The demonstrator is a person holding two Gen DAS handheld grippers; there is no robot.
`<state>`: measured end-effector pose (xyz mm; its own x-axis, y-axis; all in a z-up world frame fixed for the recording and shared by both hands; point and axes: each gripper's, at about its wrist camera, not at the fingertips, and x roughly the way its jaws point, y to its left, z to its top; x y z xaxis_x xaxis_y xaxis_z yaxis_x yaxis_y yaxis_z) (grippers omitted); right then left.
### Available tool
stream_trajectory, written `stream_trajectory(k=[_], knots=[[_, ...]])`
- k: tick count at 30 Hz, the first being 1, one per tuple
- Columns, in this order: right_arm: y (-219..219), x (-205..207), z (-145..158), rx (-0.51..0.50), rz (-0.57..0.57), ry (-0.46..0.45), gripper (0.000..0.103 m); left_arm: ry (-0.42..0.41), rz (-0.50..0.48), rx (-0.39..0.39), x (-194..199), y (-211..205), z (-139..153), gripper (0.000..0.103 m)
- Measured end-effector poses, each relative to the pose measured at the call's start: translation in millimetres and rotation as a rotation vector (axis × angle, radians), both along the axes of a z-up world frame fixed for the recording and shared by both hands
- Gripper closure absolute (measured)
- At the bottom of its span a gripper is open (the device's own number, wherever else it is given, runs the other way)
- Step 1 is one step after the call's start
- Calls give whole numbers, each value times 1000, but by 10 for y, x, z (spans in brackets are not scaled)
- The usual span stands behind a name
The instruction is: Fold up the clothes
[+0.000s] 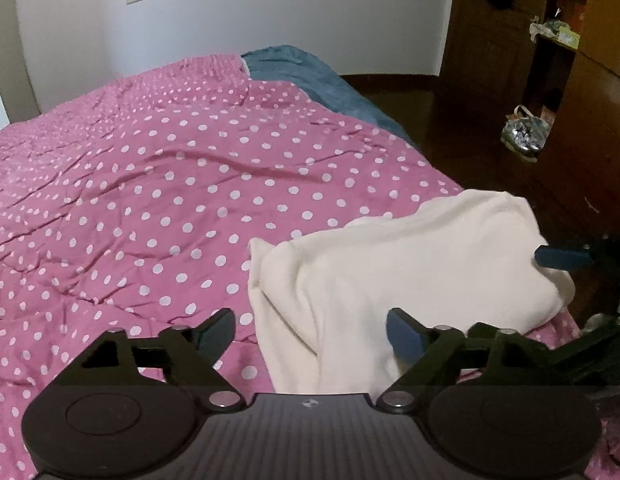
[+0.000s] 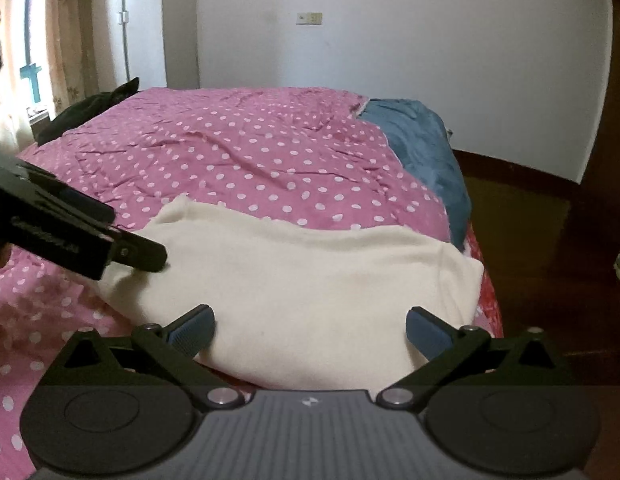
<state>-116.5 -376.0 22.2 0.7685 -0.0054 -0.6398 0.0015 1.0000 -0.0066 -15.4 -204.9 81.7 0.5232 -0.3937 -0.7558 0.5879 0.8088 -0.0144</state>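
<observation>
Mostly pink dotted bedspread (image 1: 150, 168) (rumpled), white wall (image 1: 270, 12), wooden floor (image 1: 449, 120).

Both grippers open, angled down over the cream garment

The left gripper (image 1: 310, 330) has its jaws spread wide, one blue pad over the cream garment (image 1: 409, 272) and the other just off its left edge, neither pressing it. The right gripper (image 2: 310, 330) stands wide open over the garment's near edge, its pads apart from the cloth between them; in the left wrist view one of its blue fingers (image 1: 561, 258) shows at the garment's far right side
</observation>
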Motion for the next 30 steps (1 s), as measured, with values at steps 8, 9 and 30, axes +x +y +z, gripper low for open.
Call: stream_trajectory(k=[8, 9, 30], knots=[[20, -113, 124, 35, -36, -28, 0, -28, 9, -36, -166, 56, 152, 3], [31, -127, 134, 37, -40, -31, 0, -36, 10, -39, -191, 61, 177, 1], [148, -472, 326, 68, -180, -81, 0, -125, 47, -59, -656, 170, 509, 0]])
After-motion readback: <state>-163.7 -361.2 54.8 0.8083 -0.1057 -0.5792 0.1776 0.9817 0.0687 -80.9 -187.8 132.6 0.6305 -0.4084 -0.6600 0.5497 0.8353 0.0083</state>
